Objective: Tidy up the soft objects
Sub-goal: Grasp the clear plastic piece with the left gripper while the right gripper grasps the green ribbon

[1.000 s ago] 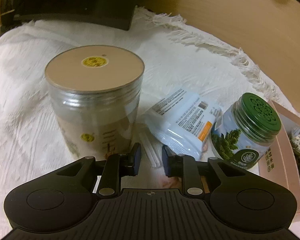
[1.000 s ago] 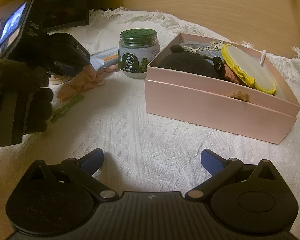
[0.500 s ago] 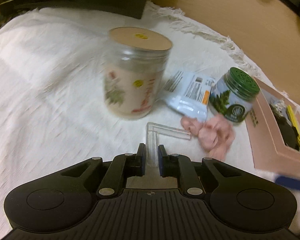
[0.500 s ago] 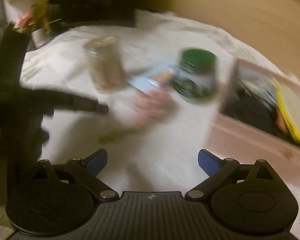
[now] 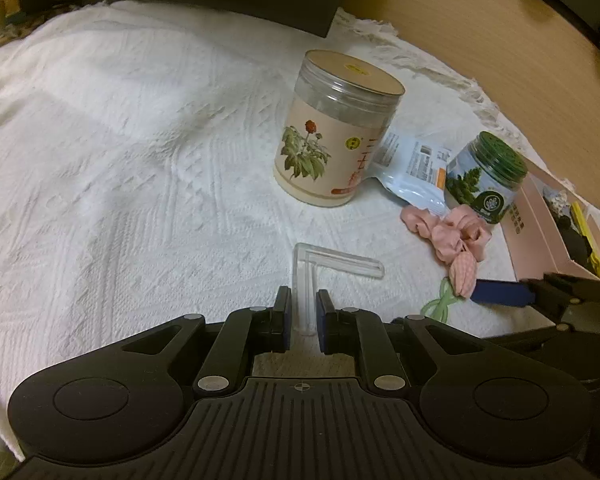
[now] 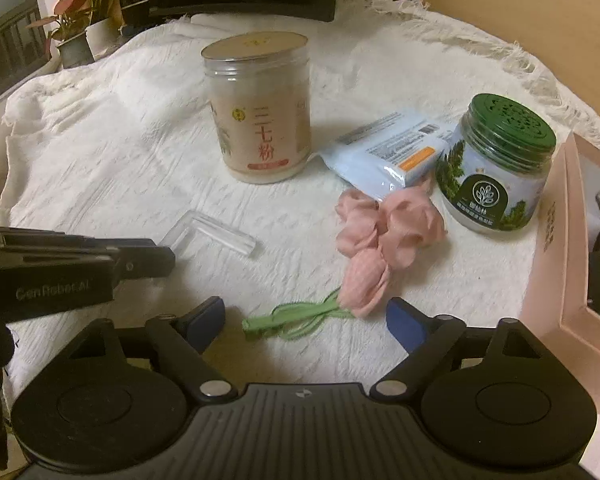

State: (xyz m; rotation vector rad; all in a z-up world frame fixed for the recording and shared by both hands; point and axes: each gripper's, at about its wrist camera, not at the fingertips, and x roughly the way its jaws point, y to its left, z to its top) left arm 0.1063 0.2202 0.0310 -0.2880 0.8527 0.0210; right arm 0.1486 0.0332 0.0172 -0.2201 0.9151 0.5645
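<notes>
- Left gripper [image 5: 303, 316] — fingers narrowed around one leg of the clear L-shaped piece [image 5: 328, 266] lying on the white cloth [image 5: 140, 160]; contact unclear.
- Right gripper [image 6: 305, 316] — spread wide, empty, straddling the green stem of the pink fabric flower [image 6: 380, 240].
- Flower lies beside the green-lidded jar [image 6: 496, 168], near the pink box [image 6: 548, 248].

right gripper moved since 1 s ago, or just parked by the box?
Yes. The right gripper swung left, away from the pink box, which now sits at the right edge. Its open jaws now bracket the pink fabric flower.
</notes>
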